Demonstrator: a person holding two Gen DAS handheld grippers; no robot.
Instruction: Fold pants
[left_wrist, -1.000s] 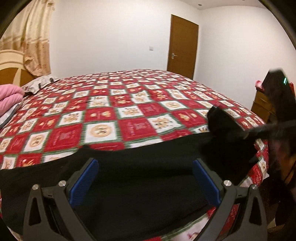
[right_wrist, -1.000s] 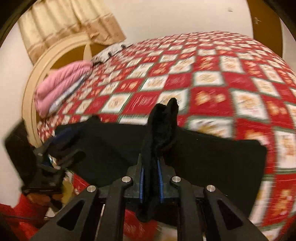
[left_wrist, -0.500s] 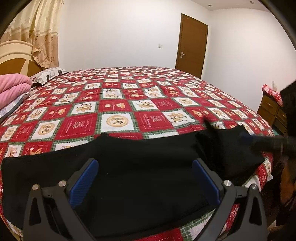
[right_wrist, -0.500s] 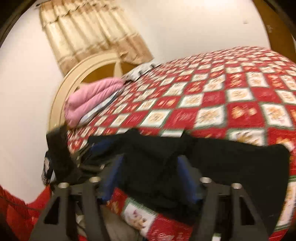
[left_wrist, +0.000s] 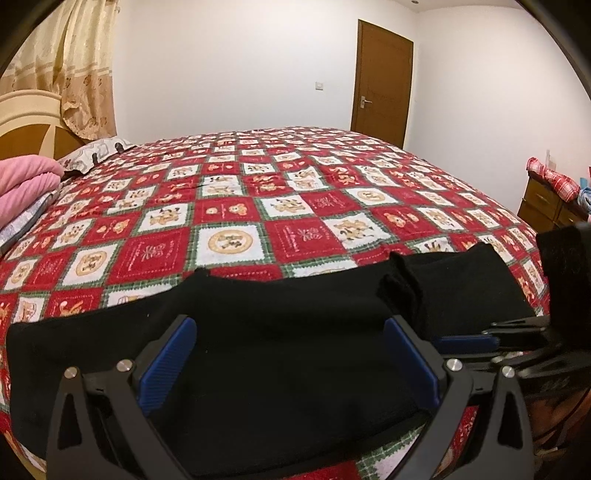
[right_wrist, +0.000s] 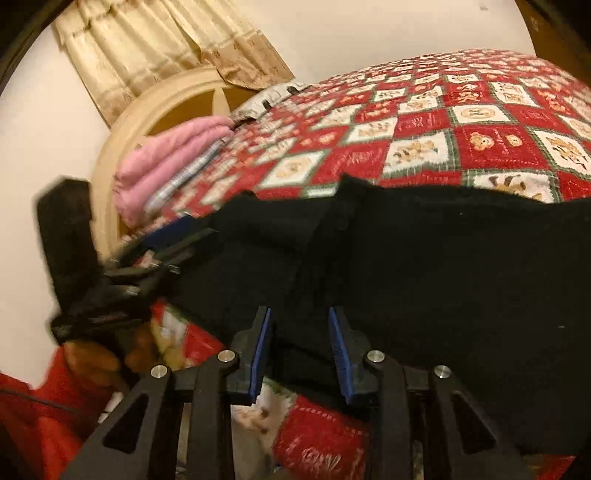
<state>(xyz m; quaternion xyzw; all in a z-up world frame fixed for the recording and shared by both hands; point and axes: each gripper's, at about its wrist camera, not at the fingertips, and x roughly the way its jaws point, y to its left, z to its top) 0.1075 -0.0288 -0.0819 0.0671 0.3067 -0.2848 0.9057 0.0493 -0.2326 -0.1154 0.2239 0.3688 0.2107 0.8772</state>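
**Black pants on the bed, one end folded over**

The pants (left_wrist: 280, 354) lie flat along the near edge of the bed (left_wrist: 295, 206), their right end doubled back on top. My left tongs (left_wrist: 288, 354) hover wide open over the middle, empty. My right tongs (right_wrist: 300, 350) are partly open at the folded end, gripping nothing. I judge one fold done; next I need fresh grips for another fold.
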